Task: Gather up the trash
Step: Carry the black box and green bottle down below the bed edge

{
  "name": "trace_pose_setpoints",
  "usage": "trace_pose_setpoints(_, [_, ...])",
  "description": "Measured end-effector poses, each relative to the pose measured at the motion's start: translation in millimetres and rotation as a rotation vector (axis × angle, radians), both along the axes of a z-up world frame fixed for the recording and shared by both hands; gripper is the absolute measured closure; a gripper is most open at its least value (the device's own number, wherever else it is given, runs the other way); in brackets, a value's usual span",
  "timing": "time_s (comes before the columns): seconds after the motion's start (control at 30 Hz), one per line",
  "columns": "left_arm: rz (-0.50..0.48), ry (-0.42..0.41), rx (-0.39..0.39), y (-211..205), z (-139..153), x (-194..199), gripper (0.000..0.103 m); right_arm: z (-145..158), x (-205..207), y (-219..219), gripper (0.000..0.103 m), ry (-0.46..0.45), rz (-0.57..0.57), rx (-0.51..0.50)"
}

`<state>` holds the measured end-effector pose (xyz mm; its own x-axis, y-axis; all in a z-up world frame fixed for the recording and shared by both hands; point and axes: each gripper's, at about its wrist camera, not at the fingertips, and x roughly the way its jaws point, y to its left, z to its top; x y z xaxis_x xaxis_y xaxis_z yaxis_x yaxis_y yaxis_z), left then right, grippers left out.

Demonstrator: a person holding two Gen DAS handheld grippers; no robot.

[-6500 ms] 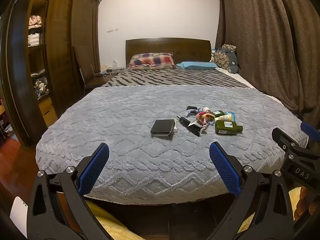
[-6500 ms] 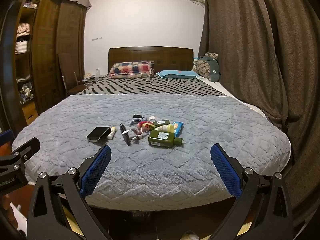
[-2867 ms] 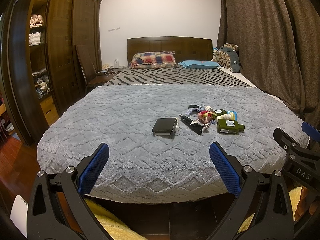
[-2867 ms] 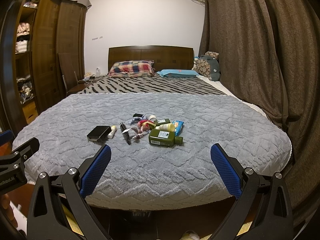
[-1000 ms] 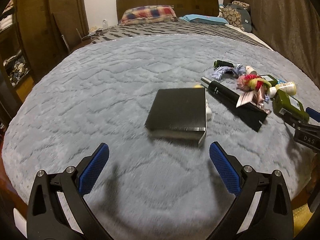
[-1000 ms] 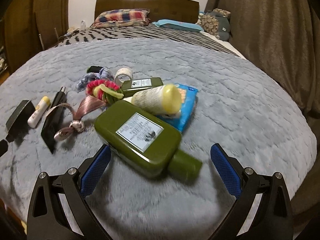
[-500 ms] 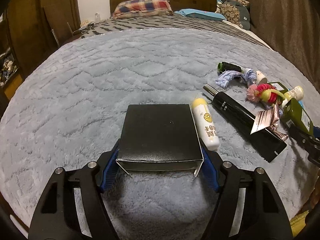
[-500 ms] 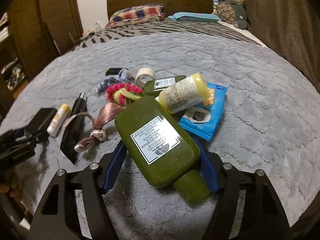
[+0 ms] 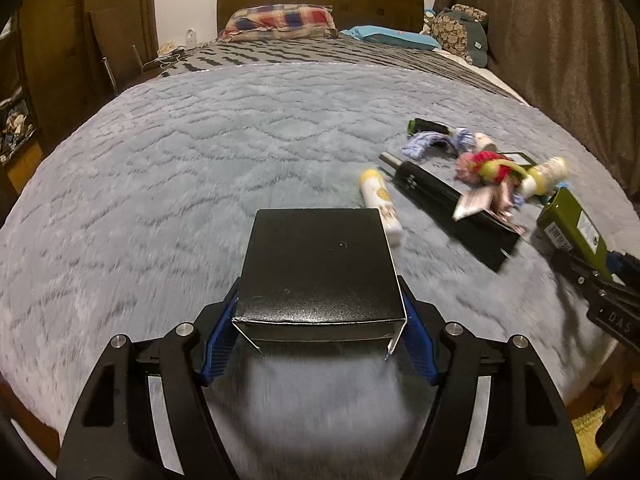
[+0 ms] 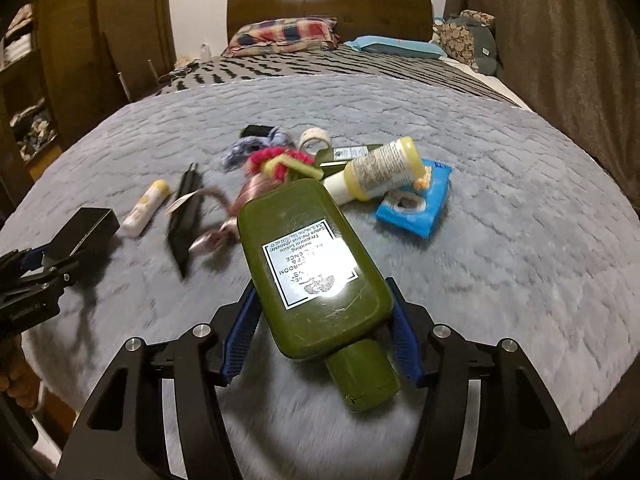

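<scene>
Both wide a second ago: left hand-held gripper (image 9: 320,336) now grips the box (image 9: 318,264), right (image 10: 320,328) closing on the bottle (image 10: 312,268); collecting begins.

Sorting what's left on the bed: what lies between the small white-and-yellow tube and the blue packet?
In the right wrist view, between the white-and-yellow tube and the blue packet lie a long black box, pink ribbon, a red-and-yellow scrunchie and a pale yellow-capped bottle.

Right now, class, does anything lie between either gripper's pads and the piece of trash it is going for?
Nothing visible does. The left gripper already has its pads against the sides of the black box. The green bottle sits directly between the right gripper jaws, which are closing on it.
</scene>
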<state>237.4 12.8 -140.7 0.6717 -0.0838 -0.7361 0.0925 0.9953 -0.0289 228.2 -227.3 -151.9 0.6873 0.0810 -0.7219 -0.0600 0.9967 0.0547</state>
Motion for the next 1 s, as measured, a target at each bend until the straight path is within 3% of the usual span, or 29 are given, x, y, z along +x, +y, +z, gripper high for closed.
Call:
trace_pose_setpoints(0.37, [-0.04, -0.03, -0.017, -2.4, 15.8, -90.6, 0.036, 13.4, -80.4, 9.8, 0.044, -0.032, 0.035, 0.086])
trace_pose_setpoints(0.57, [-0.077, -0.032, -0.005, -4.9, 16.3, -139.4, 0.036, 9.7, -122.6, 12.4, 0.044, -0.005, 0.04, 0.128])
trace_pose_setpoints(1.0, [-0.118, 0.126, -0.007, -13.2, -42.1, -188.7, 0.036, -40.5, -169.3, 25.3, 0.044, 0.123, 0.065, 0.093])
